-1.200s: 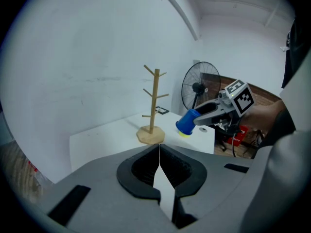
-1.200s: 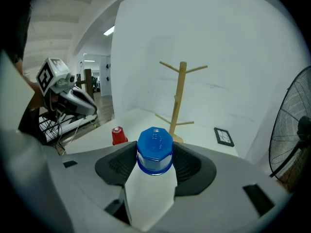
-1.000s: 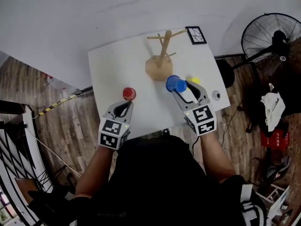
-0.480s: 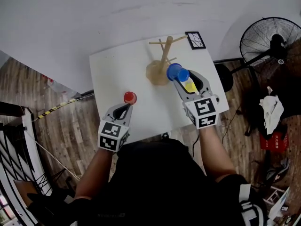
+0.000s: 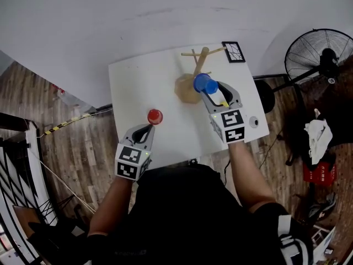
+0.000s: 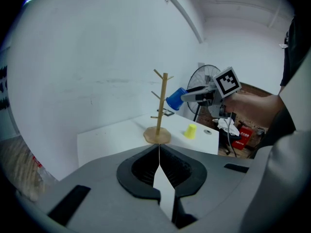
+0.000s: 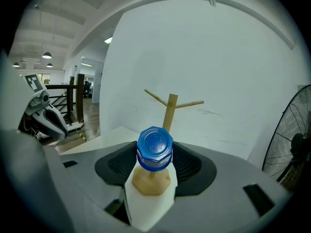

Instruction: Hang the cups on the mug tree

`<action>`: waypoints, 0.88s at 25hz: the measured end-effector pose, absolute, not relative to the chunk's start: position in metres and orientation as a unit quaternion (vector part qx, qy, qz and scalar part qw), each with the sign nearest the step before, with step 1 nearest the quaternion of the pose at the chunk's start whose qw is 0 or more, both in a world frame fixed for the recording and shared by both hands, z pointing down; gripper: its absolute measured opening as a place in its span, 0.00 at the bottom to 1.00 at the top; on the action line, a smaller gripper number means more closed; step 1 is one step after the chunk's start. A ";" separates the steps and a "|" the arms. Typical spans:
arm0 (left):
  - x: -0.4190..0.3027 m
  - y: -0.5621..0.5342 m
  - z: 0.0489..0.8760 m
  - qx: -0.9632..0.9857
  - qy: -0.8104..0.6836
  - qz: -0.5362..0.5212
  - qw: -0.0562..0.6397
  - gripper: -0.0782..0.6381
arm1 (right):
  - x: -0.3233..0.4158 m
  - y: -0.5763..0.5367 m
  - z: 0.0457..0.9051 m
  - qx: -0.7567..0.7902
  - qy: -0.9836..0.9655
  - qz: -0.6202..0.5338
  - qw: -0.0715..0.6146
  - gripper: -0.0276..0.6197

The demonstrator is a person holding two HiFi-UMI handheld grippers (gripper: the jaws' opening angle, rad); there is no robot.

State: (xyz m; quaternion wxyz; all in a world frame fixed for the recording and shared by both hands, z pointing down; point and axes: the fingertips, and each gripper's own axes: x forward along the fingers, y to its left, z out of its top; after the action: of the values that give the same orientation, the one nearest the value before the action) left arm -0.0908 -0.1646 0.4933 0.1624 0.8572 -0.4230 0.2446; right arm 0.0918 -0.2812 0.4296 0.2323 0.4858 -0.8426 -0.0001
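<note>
the white rectangular table [image 5: 132,87] carries a wooden mug tree with an octagonal base [image 5: 190,87] near its far edge. a black-framed marker card [image 5: 233,51] lies at the far right corner.

right gripper [image 5: 209,94]: the jaws are clamped on a blue plastic cup [image 5: 205,84]. in the right gripper view the cup's flat bottom faces the camera and sits between the two pads, with the tree's trunk directly behind it. the cup is held in the air, off the table. in the left gripper view it is just beside the trunk, on the trunk's right, at about the height of the middle pegs, with its wider end toward the tree. whether it touches a peg cannot be determined.

left gripper [image 5: 148,130]: the jaws are pressed together with nothing between them. the gripper is at the near left part of the table, pointing toward the tree.

a small red cup [image 5: 155,116] stands on the table just ahead of the left gripper's tips, apart from them. a small yellow cup [image 6: 190,130] stands on the table to the right of the tree's base, partly covered by the right gripper in the head view.

a black floor fan [image 5: 320,51] stands on the wooden floor beyond the table's right side.
</note>
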 end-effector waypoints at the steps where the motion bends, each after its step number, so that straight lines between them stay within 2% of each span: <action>1: -0.091 -0.165 0.494 0.856 -0.424 0.245 0.163 0.13 | 0.092 -0.284 0.432 0.486 -0.842 0.001 0.235 0.39; 22: -0.082 -0.164 0.499 0.859 -0.416 0.249 0.164 0.13 | 0.093 -0.275 0.449 0.480 -0.842 0.014 0.248 0.39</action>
State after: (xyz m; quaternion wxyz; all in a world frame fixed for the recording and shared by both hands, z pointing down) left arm -0.0823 -0.1635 0.4987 0.1640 0.8591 -0.4163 0.2485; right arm 0.0926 -0.2748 0.4493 0.2480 0.4797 -0.8415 0.0138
